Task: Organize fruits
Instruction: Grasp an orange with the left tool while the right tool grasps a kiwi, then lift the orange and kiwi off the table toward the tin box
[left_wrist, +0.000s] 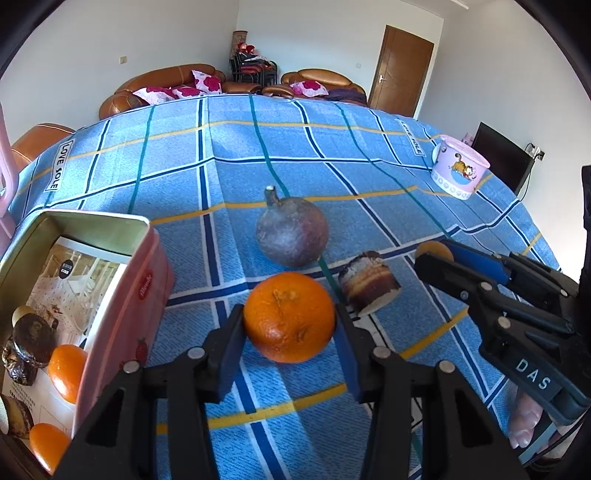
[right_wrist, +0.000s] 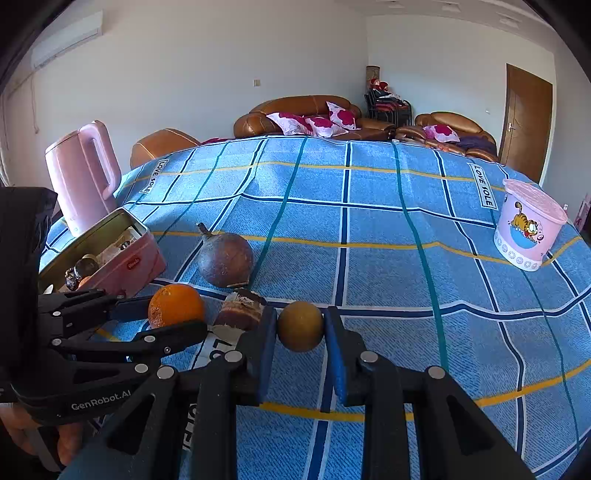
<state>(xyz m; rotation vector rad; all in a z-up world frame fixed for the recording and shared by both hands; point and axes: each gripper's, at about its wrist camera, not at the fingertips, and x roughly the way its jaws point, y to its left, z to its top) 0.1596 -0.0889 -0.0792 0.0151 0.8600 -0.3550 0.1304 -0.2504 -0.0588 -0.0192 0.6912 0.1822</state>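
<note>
My left gripper (left_wrist: 290, 325) is shut on an orange (left_wrist: 290, 316) just above the blue checked cloth; it also shows in the right wrist view (right_wrist: 176, 305). My right gripper (right_wrist: 300, 326) is shut on a small brown round fruit (right_wrist: 300, 325), seen in the left wrist view (left_wrist: 435, 251) between its fingers. A purple-brown stemmed fruit (left_wrist: 291, 232) lies behind the orange. A slice of layered cake (left_wrist: 369, 282) lies between the two grippers. A pink tin box (left_wrist: 122, 295) at the left holds oranges (left_wrist: 66, 369) and dark pastries (left_wrist: 31, 338).
A pink Garfield cup (left_wrist: 460, 168) stands at the far right of the table. A pink kettle (right_wrist: 85, 173) stands behind the tin box at the left. Brown sofas (right_wrist: 314, 118) lie beyond the table's far edge.
</note>
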